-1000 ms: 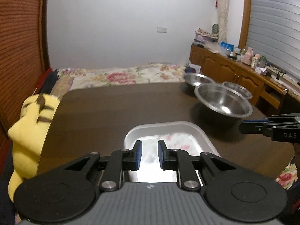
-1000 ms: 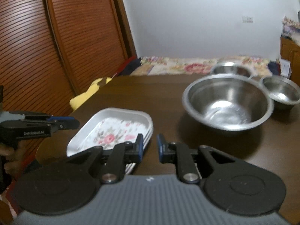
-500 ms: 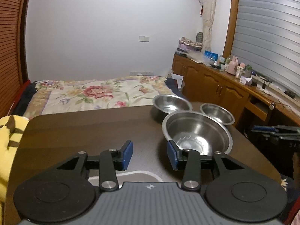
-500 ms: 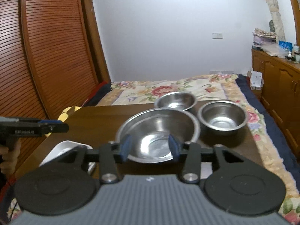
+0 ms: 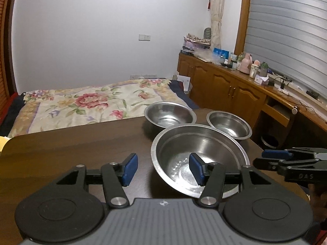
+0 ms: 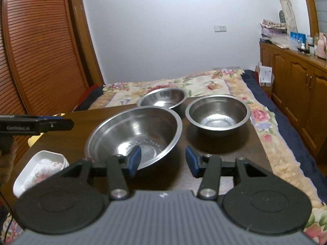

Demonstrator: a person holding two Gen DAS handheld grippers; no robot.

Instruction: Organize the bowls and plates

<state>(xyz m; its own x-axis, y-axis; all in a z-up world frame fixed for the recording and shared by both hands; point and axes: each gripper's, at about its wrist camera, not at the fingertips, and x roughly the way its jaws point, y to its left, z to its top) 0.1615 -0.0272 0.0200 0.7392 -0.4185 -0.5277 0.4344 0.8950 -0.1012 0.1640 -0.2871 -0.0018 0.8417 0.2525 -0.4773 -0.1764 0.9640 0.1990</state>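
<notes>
Both grippers hang above the near side of the table with nothing between their blue pads. A second ago each one stood nearly shut over the flowered plates; now the left gripper (image 5: pixel 163 169) and the right gripper (image 6: pixel 163 160) have their jaws spread wide and have swung away from the plates toward the steel bowls. That change reads as the plate part being finished, or at least let go, and the bowls being next.

Seen from the right wrist, the white plates (image 6: pixel 38 170) lie near the table's front left corner, apparently stacked, though how many I cannot tell. The big bowl (image 6: pixel 134 134) sits in the middle of the table (image 6: pixel 67 143), its rim partly behind the right gripper's left pad. The middle bowl (image 6: pixel 162 98) stands at the far edge, just behind the big one, and the small deep bowl (image 6: pixel 217 115) stands near the far right corner, just beside both. All three are upright and apart from one another; none is nested.

From the left wrist the big bowl (image 5: pixel 200 159) lies just ahead of the open jaws, with the right pad over its inside. My guess is that nesting comes next: a smaller bowl lifted by its rim and set into the big one. Thin polished rims may slip in the pads.
</notes>
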